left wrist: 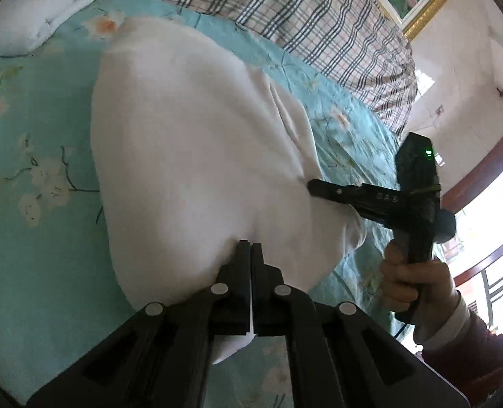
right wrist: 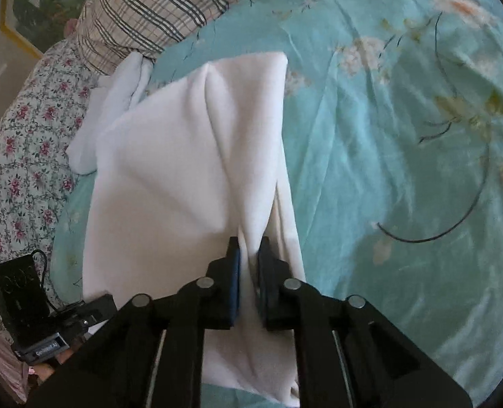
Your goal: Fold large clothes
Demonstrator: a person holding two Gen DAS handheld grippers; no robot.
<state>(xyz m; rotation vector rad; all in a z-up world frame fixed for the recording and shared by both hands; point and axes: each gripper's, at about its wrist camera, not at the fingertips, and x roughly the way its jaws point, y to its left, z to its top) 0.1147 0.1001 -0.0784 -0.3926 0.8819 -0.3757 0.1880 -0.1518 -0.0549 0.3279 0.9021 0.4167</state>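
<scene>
A teal flowered bedsheet [left wrist: 33, 108] covers the bed, with a plaid quilt [left wrist: 285, 3] bunched along its far side and a white pillow [left wrist: 37, 6] at the far left. A white garment [left wrist: 190, 142] lies spread across the middle of the sheet, its near edge lifted. The left gripper [left wrist: 251, 250] pinches that near edge, jaws pressed together on the cloth. The right gripper [right wrist: 249, 255] clamps a gathered fold at the garment's right side. A thin black cable [right wrist: 455, 204] curls on the sheet to the right.
</scene>
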